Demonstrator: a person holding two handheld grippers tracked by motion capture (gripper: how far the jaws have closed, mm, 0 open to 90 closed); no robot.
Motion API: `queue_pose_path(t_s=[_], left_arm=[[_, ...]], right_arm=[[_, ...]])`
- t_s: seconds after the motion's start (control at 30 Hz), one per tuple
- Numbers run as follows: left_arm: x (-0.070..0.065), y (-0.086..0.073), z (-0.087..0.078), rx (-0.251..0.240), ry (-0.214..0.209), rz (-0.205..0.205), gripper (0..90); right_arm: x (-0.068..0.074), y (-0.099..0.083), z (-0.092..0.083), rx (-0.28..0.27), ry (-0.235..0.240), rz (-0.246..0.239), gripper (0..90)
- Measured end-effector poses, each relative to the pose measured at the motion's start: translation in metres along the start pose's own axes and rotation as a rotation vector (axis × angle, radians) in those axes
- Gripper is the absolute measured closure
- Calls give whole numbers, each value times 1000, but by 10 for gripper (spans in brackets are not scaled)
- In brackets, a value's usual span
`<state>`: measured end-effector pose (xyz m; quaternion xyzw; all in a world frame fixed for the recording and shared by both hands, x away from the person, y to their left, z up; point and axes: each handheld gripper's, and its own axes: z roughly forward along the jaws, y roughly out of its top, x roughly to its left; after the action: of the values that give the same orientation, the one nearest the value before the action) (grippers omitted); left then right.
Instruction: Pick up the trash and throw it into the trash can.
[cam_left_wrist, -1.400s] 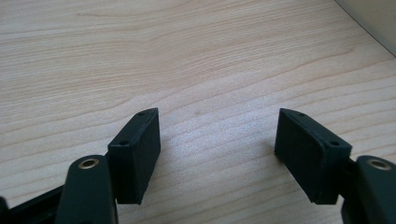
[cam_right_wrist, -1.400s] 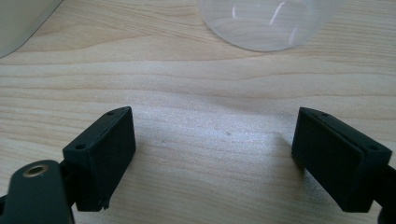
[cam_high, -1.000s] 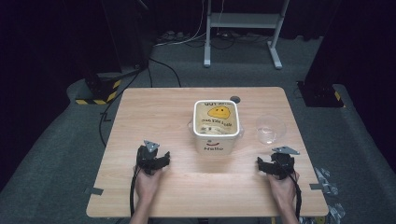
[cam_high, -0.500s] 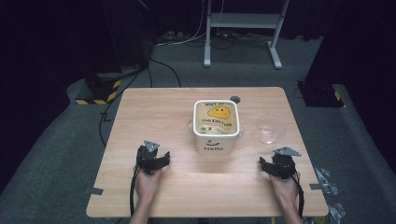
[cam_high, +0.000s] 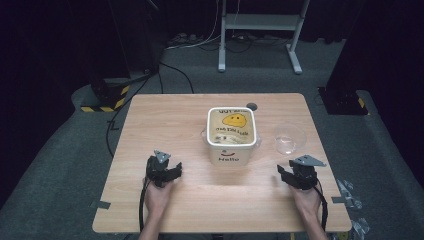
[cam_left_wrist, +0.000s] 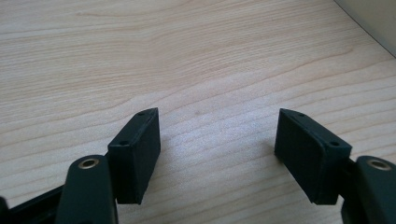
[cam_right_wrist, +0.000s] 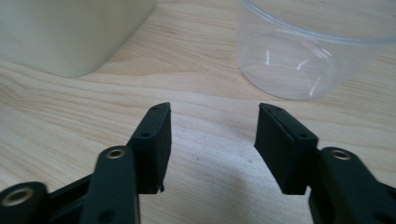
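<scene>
A cream square tub (cam_high: 231, 135) with a yellow smiley lid and the word "Hello" on its front stands at the table's middle. To its right sits a clear plastic cup (cam_high: 289, 138), upright and empty; it looms close ahead in the right gripper view (cam_right_wrist: 303, 51). My left gripper (cam_high: 174, 170) rests low on the table at front left, jaws open over bare wood (cam_left_wrist: 217, 126). My right gripper (cam_high: 281, 173) rests at front right, open too (cam_right_wrist: 212, 114), a short way in front of the cup, with the tub's corner (cam_right_wrist: 74, 32) to its left.
The wooden table (cam_high: 165, 125) has bare room on its left half and along the front. A small dark round disc (cam_high: 251, 106) lies behind the tub. Cables, a metal stand (cam_high: 257, 22) and dark floor surround the table.
My right gripper has drifted slightly to the right along the table's front. The left gripper, tub and cup stay where they were.
</scene>
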<state>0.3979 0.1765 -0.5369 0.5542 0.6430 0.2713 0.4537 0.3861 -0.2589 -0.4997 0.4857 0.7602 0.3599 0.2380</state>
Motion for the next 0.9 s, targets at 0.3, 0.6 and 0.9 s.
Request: queue_pose_path(t_s=[0.3,0.6,0.9], left_arm=[[0,0,0,0,0,-1,312],[0,0,0,-1,-1,-1,311],[0,0,0,-1,-1,-1,311]], right_arm=[[-1,14,-5,-25,28,-6,499],[0,27,-6,-27,56,-50,429],[-1,43,-7,-27,58,-87,364]])
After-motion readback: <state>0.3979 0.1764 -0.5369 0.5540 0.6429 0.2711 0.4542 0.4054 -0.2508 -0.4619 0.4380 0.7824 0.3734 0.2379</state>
